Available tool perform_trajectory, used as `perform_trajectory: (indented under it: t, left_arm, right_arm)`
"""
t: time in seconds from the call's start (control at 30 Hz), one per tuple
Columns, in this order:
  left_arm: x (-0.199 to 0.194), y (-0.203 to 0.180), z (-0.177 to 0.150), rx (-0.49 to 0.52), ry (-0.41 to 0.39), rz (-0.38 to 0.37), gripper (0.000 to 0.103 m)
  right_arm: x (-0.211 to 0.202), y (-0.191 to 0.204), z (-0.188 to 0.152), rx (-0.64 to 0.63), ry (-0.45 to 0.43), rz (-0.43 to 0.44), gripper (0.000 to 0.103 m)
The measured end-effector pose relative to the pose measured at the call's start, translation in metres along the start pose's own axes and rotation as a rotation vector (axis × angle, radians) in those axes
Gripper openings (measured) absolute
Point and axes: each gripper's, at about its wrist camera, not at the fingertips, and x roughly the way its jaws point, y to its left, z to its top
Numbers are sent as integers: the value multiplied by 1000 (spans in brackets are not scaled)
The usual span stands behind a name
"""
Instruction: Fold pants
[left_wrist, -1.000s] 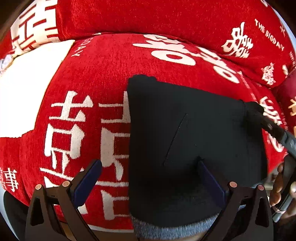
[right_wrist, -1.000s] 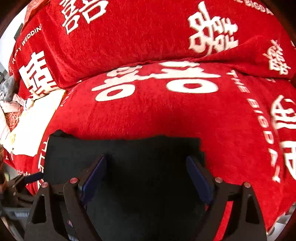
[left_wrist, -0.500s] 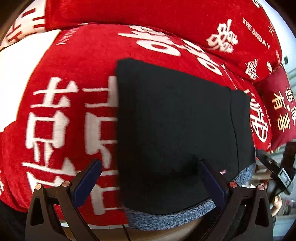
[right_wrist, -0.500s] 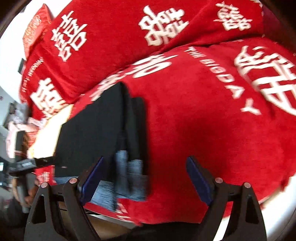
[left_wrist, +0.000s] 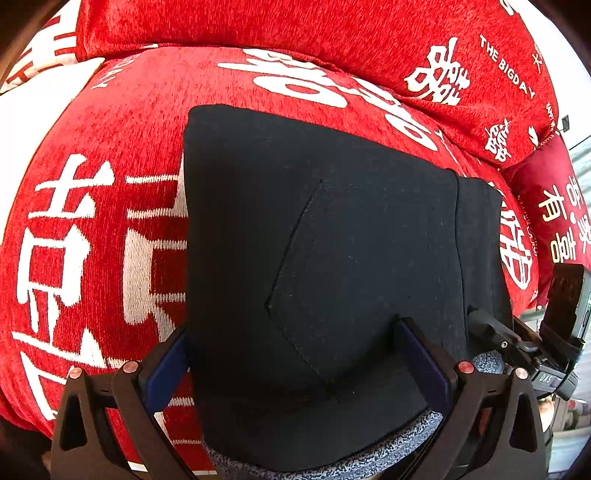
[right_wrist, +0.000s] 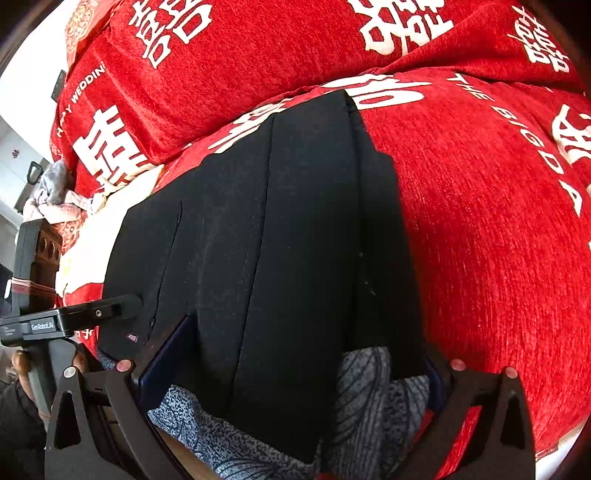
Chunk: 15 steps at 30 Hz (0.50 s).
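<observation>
The black pants (left_wrist: 332, 266) lie folded in a flat stack on the red sofa seat, with a grey patterned waistband lining at the near edge (left_wrist: 332, 461). My left gripper (left_wrist: 291, 354) is open over the near left part of the pants, holding nothing. In the right wrist view the folded pants (right_wrist: 280, 240) show layered edges and grey lining (right_wrist: 365, 391). My right gripper (right_wrist: 295, 365) is open, its jaws straddling the near right end of the stack. Each gripper shows at the edge of the other's view: the right one (left_wrist: 517, 343), the left one (right_wrist: 74, 321).
The red sofa cover with white characters (left_wrist: 92, 221) spans seat and backrest (right_wrist: 258, 55). A white patch lies at the left (left_wrist: 29, 96). Crumpled grey and pink cloth lies beyond the sofa's left end (right_wrist: 51, 192). The seat's front edge is just below the pants.
Both grippers drew back from the pants half a second ago and have now come back in over the near edge. The right view swung from the right of the stack onto it.
</observation>
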Motion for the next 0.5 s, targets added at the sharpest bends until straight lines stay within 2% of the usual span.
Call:
perform_trajectory:
  t: [0.27,0.5]
  left_arm:
    - [-2,5,-4,20,-43,-18,103]
    - [-3,5,-5,30,-56,-26,103]
  right_arm:
    - [-1,3,0,5,-13,-32,103]
    - [1,6,6,31,17,-74,103]
